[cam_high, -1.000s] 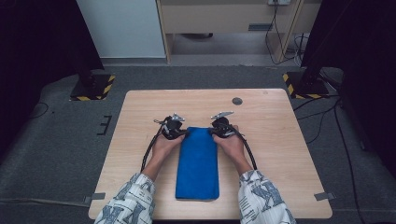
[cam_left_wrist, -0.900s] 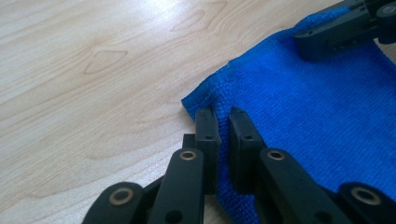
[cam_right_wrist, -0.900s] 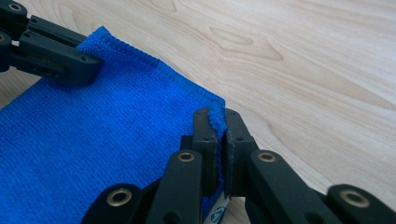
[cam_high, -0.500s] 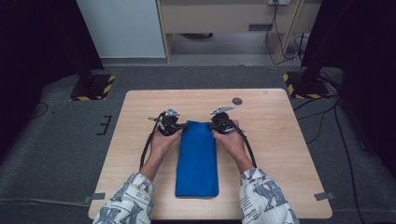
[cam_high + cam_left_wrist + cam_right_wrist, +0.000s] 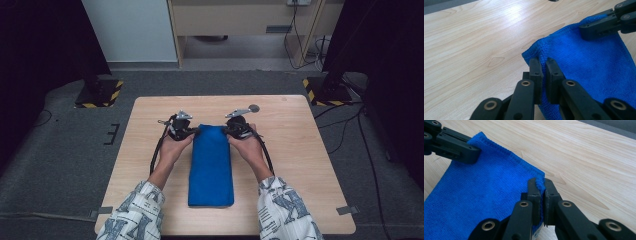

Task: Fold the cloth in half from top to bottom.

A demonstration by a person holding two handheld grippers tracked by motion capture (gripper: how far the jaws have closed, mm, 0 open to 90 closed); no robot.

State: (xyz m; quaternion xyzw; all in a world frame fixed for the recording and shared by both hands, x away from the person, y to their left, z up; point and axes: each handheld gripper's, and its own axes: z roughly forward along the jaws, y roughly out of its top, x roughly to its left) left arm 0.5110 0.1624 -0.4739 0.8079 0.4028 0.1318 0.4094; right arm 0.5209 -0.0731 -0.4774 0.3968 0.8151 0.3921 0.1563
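A blue folded cloth (image 5: 211,162) lies lengthwise on the wooden table (image 5: 300,150), its far end lifted off the wood. My left gripper (image 5: 192,131) is shut on the far left corner of the blue cloth (image 5: 599,65), the terry edge pinched between its black pads (image 5: 535,72). My right gripper (image 5: 226,131) is shut on the far right corner of the blue cloth (image 5: 484,192), with the hem caught between its pads (image 5: 534,192). In each gripper view the other gripper's jaws clamp the opposite corner. The near end of the cloth rests flat between the person's patterned sleeves.
A small dark round disc (image 5: 254,108) sits on the table beyond the right gripper. Black cables trail from both grippers along the forearms. Dark stands with yellow-black striped bases (image 5: 100,95) flank the table's far corners on the grey floor.
Both grippers have risen together, lifting the cloth's far end off the table. The cloth's far edge now hangs between them.
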